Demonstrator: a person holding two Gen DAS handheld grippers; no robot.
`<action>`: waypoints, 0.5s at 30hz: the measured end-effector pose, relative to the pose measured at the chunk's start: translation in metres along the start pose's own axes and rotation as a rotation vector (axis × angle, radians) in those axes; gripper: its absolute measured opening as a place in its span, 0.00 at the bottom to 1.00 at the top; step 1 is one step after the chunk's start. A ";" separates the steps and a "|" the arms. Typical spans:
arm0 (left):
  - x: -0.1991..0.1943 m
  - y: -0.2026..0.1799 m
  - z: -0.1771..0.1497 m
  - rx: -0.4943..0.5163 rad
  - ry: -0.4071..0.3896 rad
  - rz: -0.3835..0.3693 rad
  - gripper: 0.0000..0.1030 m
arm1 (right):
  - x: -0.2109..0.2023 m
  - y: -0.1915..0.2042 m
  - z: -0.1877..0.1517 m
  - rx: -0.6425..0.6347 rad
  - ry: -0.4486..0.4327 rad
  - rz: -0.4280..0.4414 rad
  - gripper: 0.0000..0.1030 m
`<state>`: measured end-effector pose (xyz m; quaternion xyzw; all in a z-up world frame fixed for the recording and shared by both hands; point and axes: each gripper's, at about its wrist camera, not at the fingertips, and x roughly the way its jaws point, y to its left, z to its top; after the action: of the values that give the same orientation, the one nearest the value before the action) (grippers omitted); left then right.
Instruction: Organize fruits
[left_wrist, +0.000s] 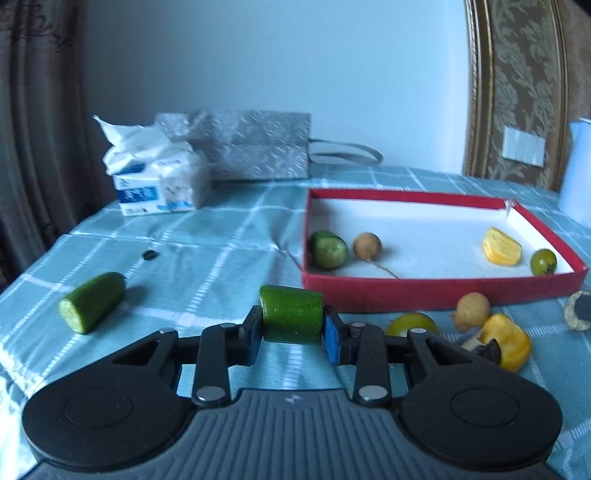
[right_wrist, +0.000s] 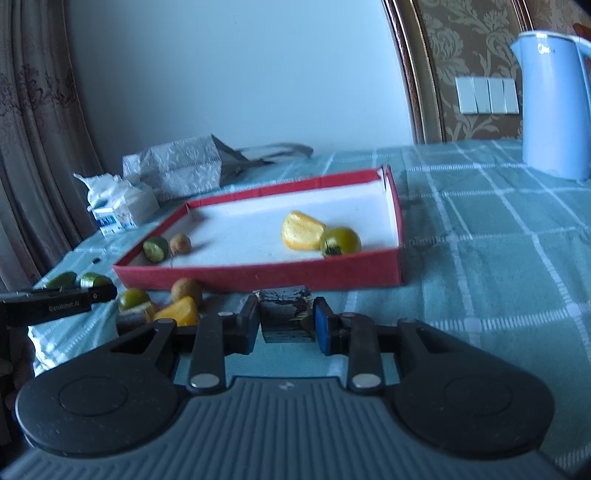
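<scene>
Left gripper (left_wrist: 291, 326), level and pointing forward over the teal checked tablecloth (left_wrist: 207, 240), pinches a short green cucumber piece (left_wrist: 291, 314) crosswise between its blue pads (left_wrist: 332, 338), just short of the near wall of the red tray (left_wrist: 424, 291). Right gripper (right_wrist: 286, 319), likewise level and low, is closed on a dark, blackish chunk (right_wrist: 285, 314); what kind of fruit it is cannot be told.

On the cloth near the left gripper: a second cucumber piece (left_wrist: 92, 306) lying apart to the left; to the right, a cluster of a green tomato (left_wrist: 412, 323), a brown longan (left_wrist: 472, 310) and a yellow fruit piece (left_wrist: 508, 341), close together.

Inside the tray, on its white floor: a cucumber end (left_wrist: 328, 249) beside a longan (left_wrist: 366, 244) at the left corner; a yellow fruit segment (left_wrist: 502, 246) and a small green tomato (left_wrist: 543, 261) at the right. In the right wrist view those two touch.

Beyond the tray: a tissue pack (left_wrist: 159, 181), a silver gift bag (left_wrist: 251, 144) lying on its side, and a pale blue electric kettle (right_wrist: 550, 103) standing at the far right.
</scene>
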<state>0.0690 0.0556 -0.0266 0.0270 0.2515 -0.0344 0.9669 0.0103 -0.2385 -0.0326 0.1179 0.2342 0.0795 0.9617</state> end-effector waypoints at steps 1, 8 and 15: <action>-0.001 0.001 0.000 -0.005 -0.010 0.006 0.32 | -0.002 0.002 0.001 -0.003 -0.014 0.003 0.28; -0.002 0.014 -0.001 -0.075 -0.020 -0.004 0.32 | 0.007 0.034 0.023 -0.104 -0.062 0.034 0.28; -0.001 0.019 -0.001 -0.107 -0.015 -0.008 0.32 | 0.062 0.053 0.052 -0.157 -0.023 -0.003 0.28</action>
<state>0.0694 0.0744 -0.0266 -0.0261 0.2459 -0.0251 0.9686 0.0843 -0.1846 -0.0003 0.0426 0.2165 0.0946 0.9708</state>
